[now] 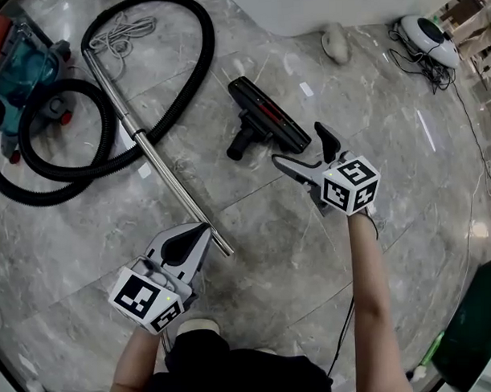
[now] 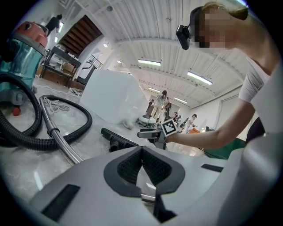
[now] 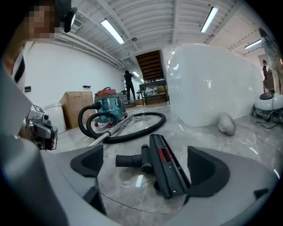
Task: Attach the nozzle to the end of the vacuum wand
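Observation:
The black floor nozzle lies flat on the grey stone floor, its round neck toward the left. My right gripper hovers just in front of it, open wide; in the right gripper view the nozzle shows between the spread jaws, untouched. The metal vacuum wand runs diagonally on the floor, and its free end lies just right of my left gripper. That gripper is shut with nothing in it. In the left gripper view the wand passes left of the closed jaws, and the nozzle lies beyond.
A teal vacuum canister stands at the far left with its black hose looped across the floor. A big white body and a small white appliance with cables sit at the back. A dark green object is at the lower right.

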{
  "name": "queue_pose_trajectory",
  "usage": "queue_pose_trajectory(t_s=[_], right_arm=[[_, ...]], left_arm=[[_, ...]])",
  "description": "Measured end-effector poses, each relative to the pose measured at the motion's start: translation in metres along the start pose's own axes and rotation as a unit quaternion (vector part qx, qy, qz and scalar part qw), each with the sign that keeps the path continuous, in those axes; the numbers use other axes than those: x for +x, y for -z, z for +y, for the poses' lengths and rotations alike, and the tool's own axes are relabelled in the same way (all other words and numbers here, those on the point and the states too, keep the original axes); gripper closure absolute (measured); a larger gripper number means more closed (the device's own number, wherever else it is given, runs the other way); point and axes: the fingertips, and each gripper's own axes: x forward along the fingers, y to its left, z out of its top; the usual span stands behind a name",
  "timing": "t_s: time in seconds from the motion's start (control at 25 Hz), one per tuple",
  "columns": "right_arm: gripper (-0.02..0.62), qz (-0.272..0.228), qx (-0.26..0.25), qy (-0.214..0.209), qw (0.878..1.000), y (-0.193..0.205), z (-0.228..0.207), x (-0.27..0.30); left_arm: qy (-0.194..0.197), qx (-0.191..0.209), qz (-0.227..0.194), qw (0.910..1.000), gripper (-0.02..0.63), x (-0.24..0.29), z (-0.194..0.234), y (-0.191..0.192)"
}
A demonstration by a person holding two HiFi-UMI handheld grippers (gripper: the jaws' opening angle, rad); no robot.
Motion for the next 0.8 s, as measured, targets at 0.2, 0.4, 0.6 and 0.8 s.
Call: queue_pose_trajectory(t_s=[0.2,0.4,0.6,0.8], right_arm=[[0.015,0.143,-0.048,-0.014,0.989,0.019,-0.041,0.038],[0.015,0.262,-0.075,-0.076,0.959,0.043,-0.036,0.065],[0.015,0.337,-0.078,-0.085,0.934,0.077,-0.051,0.078],[0.018,0.375,-0.118,-0.077,0.916,0.103,-0.059,0.092]], left_arm=[[0.000,0.001,0.002,1.0000,0.597,-0.004,0.004,0.000],[0.001,0.002,0.004,1.0000,0.597,-0.004,0.007,0.000],[0.000,0.004,0.006,1.0000,0.597,-0.005,0.008,0.001],[-0.004,0.005,0.020,0.9998,0.597,-0.004,0.010,0.011]])
